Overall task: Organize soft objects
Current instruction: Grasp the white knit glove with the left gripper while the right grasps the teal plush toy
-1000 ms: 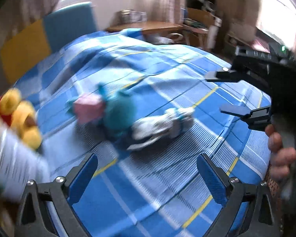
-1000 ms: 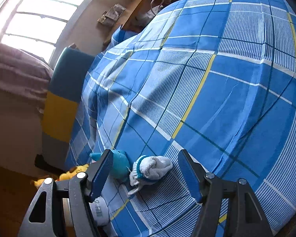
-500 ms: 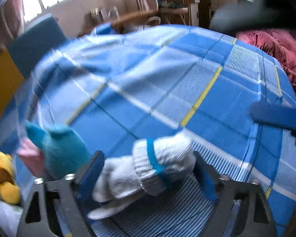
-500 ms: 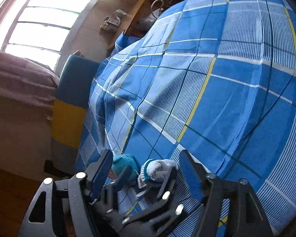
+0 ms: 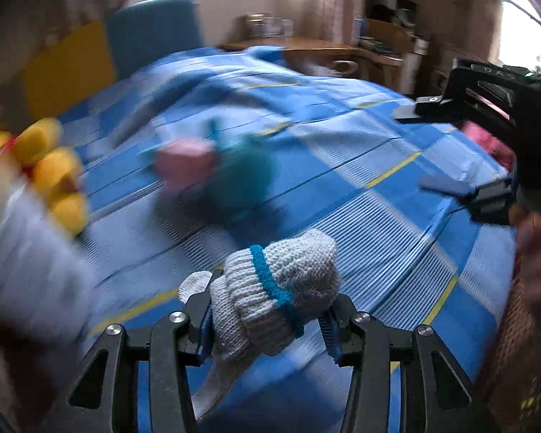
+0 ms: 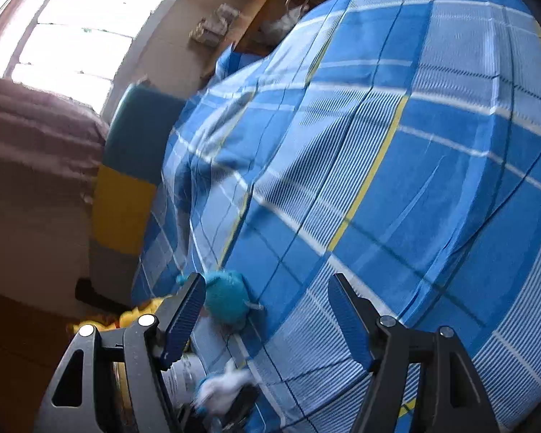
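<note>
Far left, a yellow plush toy (image 5: 54, 176) at the bed's edge. Then a teal plush toy (image 5: 241, 176) on the blue checked bed (image 5: 396, 216). Low in the middle, left gripper (image 5: 267, 328) tipped down, jaws just closed, squeezing a white knit sock (image 5: 281, 285). On the right, right gripper (image 6: 263, 324) held over the bed, jaws apart, holding nothing.

We see a bed under a blue checked cover with white and yellow stripes (image 6: 396, 166), backed by a padded headboard in teal and yellow panels (image 5: 101, 54). Daylight pours through a large bright window (image 6: 86, 25); a wooden desk (image 5: 306, 45) stands beyond the bed.
</note>
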### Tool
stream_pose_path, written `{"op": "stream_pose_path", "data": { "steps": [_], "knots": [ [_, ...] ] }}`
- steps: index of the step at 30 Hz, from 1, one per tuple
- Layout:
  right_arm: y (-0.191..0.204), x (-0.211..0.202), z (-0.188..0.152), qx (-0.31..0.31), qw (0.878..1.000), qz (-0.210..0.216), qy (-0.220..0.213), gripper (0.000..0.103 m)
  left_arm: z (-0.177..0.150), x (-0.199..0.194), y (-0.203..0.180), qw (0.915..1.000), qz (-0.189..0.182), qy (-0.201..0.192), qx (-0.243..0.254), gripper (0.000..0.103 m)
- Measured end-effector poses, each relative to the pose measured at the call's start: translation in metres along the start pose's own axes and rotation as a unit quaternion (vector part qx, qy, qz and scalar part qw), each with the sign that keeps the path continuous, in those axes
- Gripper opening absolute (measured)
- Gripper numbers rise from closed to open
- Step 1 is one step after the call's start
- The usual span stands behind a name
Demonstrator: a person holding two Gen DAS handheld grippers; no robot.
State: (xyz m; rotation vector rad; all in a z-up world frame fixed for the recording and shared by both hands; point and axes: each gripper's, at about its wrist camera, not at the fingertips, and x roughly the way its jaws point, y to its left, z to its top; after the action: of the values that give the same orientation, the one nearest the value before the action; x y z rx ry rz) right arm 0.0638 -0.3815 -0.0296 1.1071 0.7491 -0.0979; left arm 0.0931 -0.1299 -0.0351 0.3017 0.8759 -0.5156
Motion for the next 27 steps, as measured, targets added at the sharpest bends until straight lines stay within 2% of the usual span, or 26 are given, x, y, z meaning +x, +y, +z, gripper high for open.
{"op": "stream_pose_path", "data": {
  "steps": [2, 5, 6, 7, 8, 9, 11, 14, 18, 21, 25, 27],
  "knots": [
    [0.006, 0.009, -0.004, -0.019, 1.000, 0.001, 0.023, 0.072, -0.025, -0.010, 0.018, 0.9988, 0.044, 0.016, -0.016, 0.048],
    [0.020, 0.022, -0.013, -0.058, 0.997, -0.009, 0.054, 0.072, -0.057, -0.005, 0.030, 0.9962, 0.069, 0.045, -0.027, 0.048],
    [0.025, 0.026, -0.018, -0.078, 0.995, -0.017, 0.063, 0.072, -0.067, 0.004, 0.035, 0.9944, 0.075, 0.066, -0.034, 0.049],
    [0.032, 0.030, -0.023, -0.101, 0.992, -0.028, 0.070, 0.072, -0.073, 0.008, 0.038, 0.9952, 0.068, 0.057, -0.043, 0.049],
    [0.037, 0.033, -0.028, -0.121, 0.989, -0.038, 0.074, 0.072, -0.077, 0.006, 0.036, 0.9962, 0.071, 0.035, -0.037, 0.049],
    [0.043, 0.036, -0.033, -0.147, 0.985, -0.051, 0.078, 0.072, -0.078, 0.006, 0.033, 0.9962, 0.076, 0.031, -0.028, 0.050],
    [0.059, 0.042, -0.047, -0.204, 0.973, -0.073, 0.083, 0.072, -0.082, 0.005, 0.027, 0.9957, 0.090, 0.015, -0.009, 0.050],
    [0.083, 0.052, -0.064, -0.281, 0.951, -0.094, 0.089, 0.072, -0.088, 0.004, 0.031, 0.9968, 0.078, -0.007, -0.014, 0.050],
    [0.122, 0.078, -0.078, -0.402, 0.902, -0.130, 0.085, 0.072, -0.092, 0.001, 0.032, 0.9960, 0.084, -0.026, -0.013, 0.050],
    [0.142, 0.104, -0.078, -0.464, 0.866, -0.163, 0.090, 0.072, -0.091, 0.002, 0.034, 0.9965, 0.074, -0.034, -0.020, 0.050],
    [0.167, 0.146, -0.079, -0.547, 0.806, -0.197, 0.114, 0.072, -0.092, 0.002, 0.036, 0.9969, 0.063, -0.039, -0.029, 0.051],
    [0.171, 0.166, -0.080, -0.574, 0.780, -0.208, 0.137, 0.072, -0.092, 0.002, 0.036, 0.9968, 0.063, -0.040, -0.029, 0.051]
  ]
}}
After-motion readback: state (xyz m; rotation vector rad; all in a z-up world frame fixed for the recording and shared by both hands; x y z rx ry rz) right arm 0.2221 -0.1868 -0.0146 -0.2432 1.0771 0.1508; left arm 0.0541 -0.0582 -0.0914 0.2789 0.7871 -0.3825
